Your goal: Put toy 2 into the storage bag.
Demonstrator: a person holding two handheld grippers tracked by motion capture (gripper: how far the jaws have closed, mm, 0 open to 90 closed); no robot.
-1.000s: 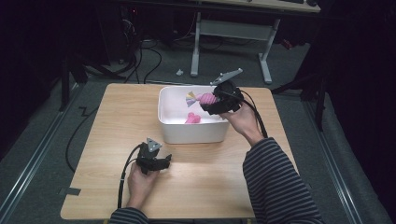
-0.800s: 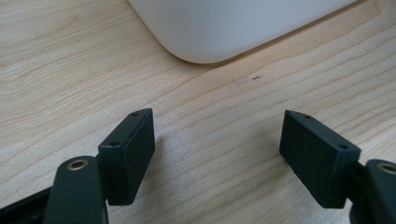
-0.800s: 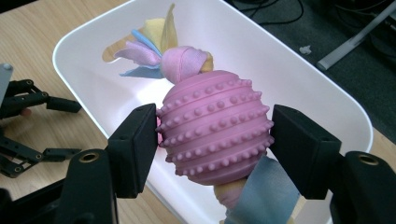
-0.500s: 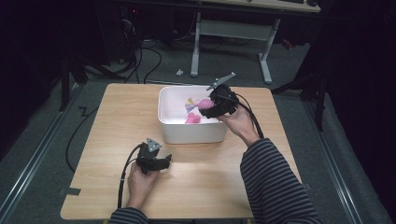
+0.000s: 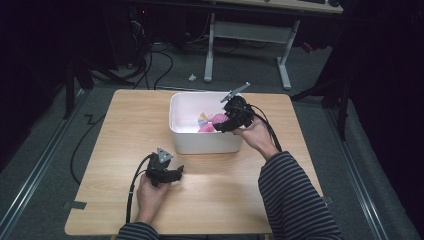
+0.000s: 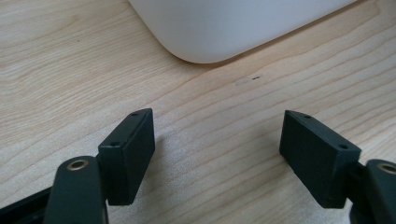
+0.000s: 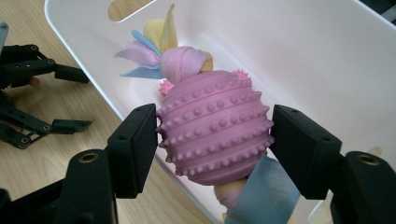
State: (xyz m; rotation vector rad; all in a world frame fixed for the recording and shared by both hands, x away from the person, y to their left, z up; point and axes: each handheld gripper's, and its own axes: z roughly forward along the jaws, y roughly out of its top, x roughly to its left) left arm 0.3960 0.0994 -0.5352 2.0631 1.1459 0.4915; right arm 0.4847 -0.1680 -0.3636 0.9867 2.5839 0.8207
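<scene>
A pink studded rubber ball (image 7: 212,116) with pastel cloth strips knotted at both ends is clamped between my right gripper's (image 7: 215,137) two black jaws. It hangs over the inside of a white plastic bin (image 7: 303,46), near the bin's near wall. From above, the right gripper (image 5: 221,125) reaches into the bin (image 5: 205,145) from its right side, with the toy (image 5: 207,120) showing pink and yellow inside. My left gripper (image 5: 175,172) rests open on the wooden table in front of the bin. Its jaws (image 6: 217,149) stand wide apart over bare wood.
The wooden table (image 5: 125,130) has free room left and right of the bin. The bin's rounded corner (image 6: 224,23) lies just beyond the left gripper. Grey floor, cables and a desk frame (image 5: 250,35) sit behind the table.
My right gripper has carried the pink ball toy down and to the left, from above the bin's right rim into the bin. The left gripper has stayed put.
</scene>
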